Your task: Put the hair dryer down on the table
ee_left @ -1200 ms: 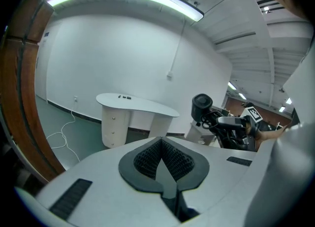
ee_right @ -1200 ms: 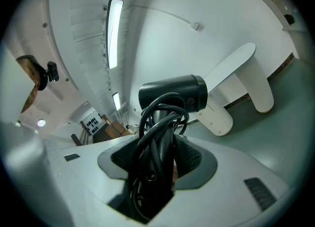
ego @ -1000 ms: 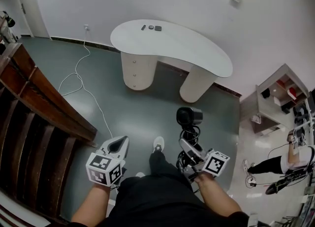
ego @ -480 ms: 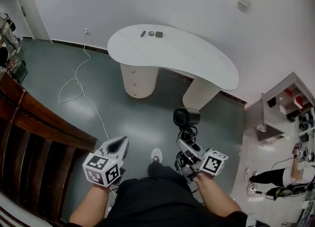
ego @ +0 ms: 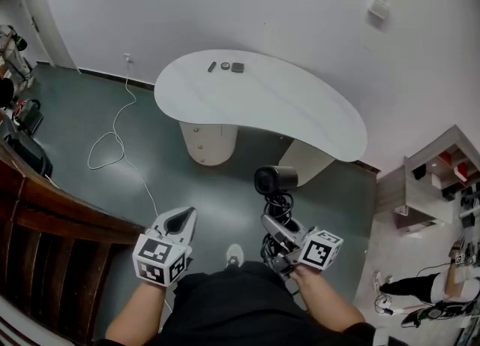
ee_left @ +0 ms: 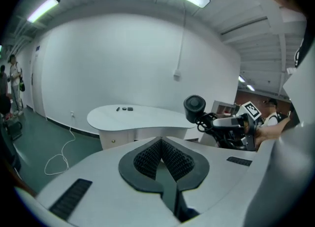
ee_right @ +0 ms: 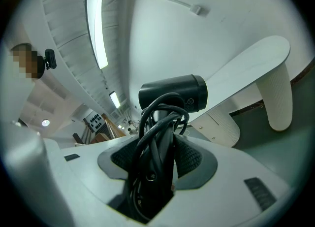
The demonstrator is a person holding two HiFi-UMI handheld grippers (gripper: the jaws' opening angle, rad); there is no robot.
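right tongs (ego: pixel 271 226): clamped on the handle of the hair dryer (ego: pixel 274 180). The jaws are held wide apart by the handle and by the black cord (ego: pixel 277 206) bundled round it. In the right gripper view the cord (ee_right: pixel 158 122) is seen looped between the pads of the right tongs (ee_right: pixel 157 154), with the barrel of the hair dryer (ee_right: pixel 172 93) sticking out past the tips and turned crosswise.

left tongs (ego: pixel 180 221): pads closed tip to tip, nothing gripped; this is confirmed in the left gripper view (ee_left: pixel 161 153).

The hair dryer is held in the air over the green floor (ego: pixel 217 187), not on the table (ego: pixel 300 104). The table is seen ahead of both tongs, its near edge just beyond the dryer barrel. A few small dark items (ego: pixel 226 67) are laid at the table's far edge, ahead of the left tongs; too small to be identified, possibly remotes or cases.

A white cable (ego: pixel 112 142) is looped on the floor ahead and left of the left tongs. A wooden railing (ego: pixel 45 224) is seen left of the left tongs. A shoe (ego: pixel 235 253) is visible between the two tongs. A shelf unit (ego: pixel 435 176) and a person (ego: pixel 420 288) are seen well right of the right tongs.
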